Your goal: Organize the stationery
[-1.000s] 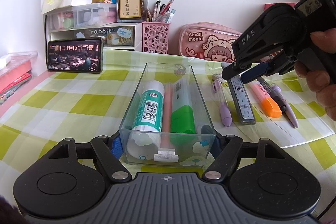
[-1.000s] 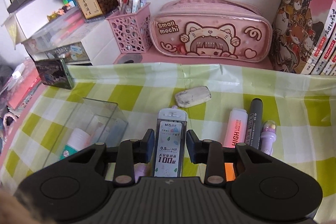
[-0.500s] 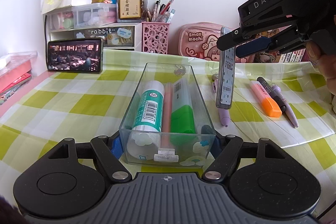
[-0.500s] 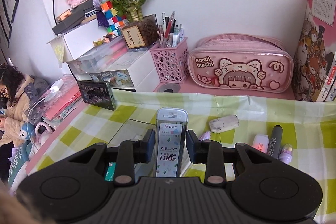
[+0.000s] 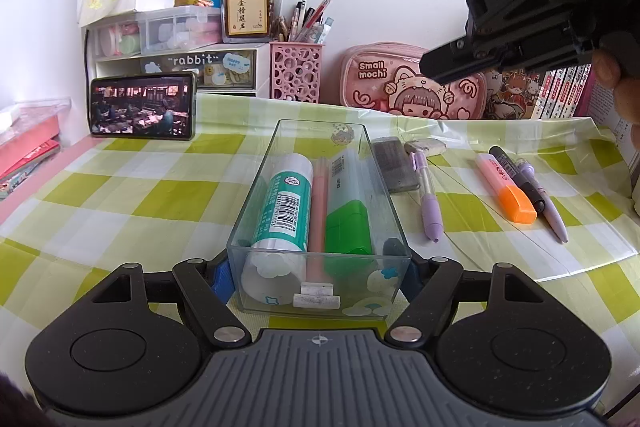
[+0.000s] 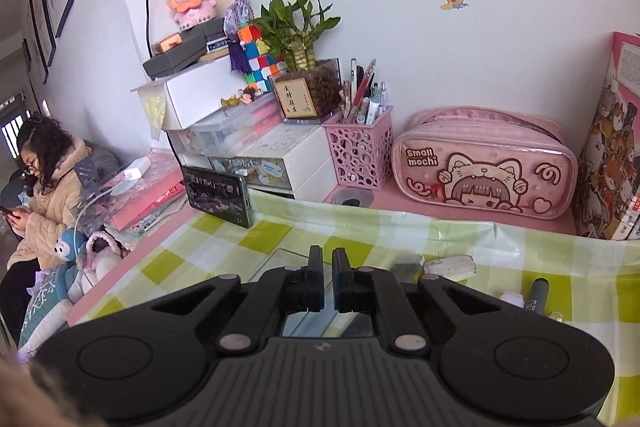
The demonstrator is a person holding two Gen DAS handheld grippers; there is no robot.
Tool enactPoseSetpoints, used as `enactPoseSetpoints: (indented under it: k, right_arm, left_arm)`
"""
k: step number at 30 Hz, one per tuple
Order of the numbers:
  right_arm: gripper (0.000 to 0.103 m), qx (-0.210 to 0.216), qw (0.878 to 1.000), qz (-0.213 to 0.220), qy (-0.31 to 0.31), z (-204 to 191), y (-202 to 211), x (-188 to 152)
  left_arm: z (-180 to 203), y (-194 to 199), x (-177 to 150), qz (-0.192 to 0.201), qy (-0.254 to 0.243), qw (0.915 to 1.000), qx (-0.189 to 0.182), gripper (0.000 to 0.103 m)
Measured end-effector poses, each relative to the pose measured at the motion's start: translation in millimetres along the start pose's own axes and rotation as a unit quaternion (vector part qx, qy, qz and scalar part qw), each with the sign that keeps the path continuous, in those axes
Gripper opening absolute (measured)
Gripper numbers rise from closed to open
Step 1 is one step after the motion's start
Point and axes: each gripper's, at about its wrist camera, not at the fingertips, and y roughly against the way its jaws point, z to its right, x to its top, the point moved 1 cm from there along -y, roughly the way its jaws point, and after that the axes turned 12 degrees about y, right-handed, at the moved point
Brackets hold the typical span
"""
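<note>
My left gripper (image 5: pixel 318 277) is shut on the near end of a clear plastic organizer box (image 5: pixel 320 211) on the checked cloth. The box holds a green glue stick (image 5: pixel 286 201), a pink pen (image 5: pixel 319 203) and a green highlighter (image 5: pixel 348 211). A grey lead-refill case (image 5: pixel 396 165) lies flat just right of the box, outside it. My right gripper (image 6: pixel 327 281) is shut and empty, raised above the box's far end; it also shows in the left wrist view (image 5: pixel 520 23). A purple pen (image 5: pixel 428 195), an orange highlighter (image 5: pixel 506 187), a black marker (image 5: pixel 518 175) and an eraser (image 5: pixel 425 147) lie on the cloth.
A pink pencil case (image 6: pixel 484 163), pink pen basket (image 6: pixel 358 151), drawer unit (image 6: pixel 256 147) and propped phone (image 6: pixel 218 195) line the back. Books (image 6: pixel 612 163) stand at the right. A seated person (image 6: pixel 44 179) is off the left edge.
My right gripper was holding the lead-refill case upright over the table; the case now lies beside the box and the gripper has shut empty and risen higher. The left gripper has not moved.
</note>
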Motion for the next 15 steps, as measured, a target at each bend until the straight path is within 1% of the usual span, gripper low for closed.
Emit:
enactPoseSetpoints:
  k: [1, 3, 5, 7, 10, 12, 13, 15]
  right_arm:
    - [0.015, -0.006, 1.0, -0.011, -0.01, 2.9, -5.6, -2.4]
    - [0.016, -0.005, 0.999, -0.031, -0.039, 13.2, -15.6, -7.2]
    - [0.018, 0.005, 0.997, -0.038, -0.064, 22.2, -24.3, -8.8]
    - [0.024, 0.011, 0.995, -0.055, -0.079, 28.0, -37.0, -7.6]
    - [0.025, -0.016, 0.992, -0.094, -0.079, 32.2, -64.4, -2.1]
    - [0.026, -0.038, 0.989, -0.121, -0.072, 33.0, -82.7, 1.6]
    - [0.027, -0.045, 0.987, -0.138, -0.066, 32.8, -91.8, 3.8]
    - [0.03, -0.053, 0.984, -0.157, -0.068, 33.7, -105.1, 8.1]
  left_arm:
    - [-0.1, 0.0, -0.1, 0.0, 0.0, 1.0, 0.0, 0.074]
    - [0.0, 0.0, 0.0, 0.0, 0.0, 1.0, 0.0, 0.074]
    - [-0.1, 0.0, 0.0, 0.0, 0.001, 1.0, 0.0, 0.074]
    - [0.2, 0.0, 0.4, 0.0, 0.005, 1.0, 0.004, 0.074]
    - [4.2, 1.6, -0.2, 0.007, 0.002, 0.9997, 0.025, 0.073]
    - [3.2, 1.4, 1.1, 0.005, 0.001, 0.9997, 0.025, 0.073]
    - [2.2, 1.2, 1.7, 0.004, 0.002, 0.9997, 0.024, 0.073]
    - [1.2, 0.8, 1.9, 0.004, 0.001, 0.9997, 0.023, 0.073]
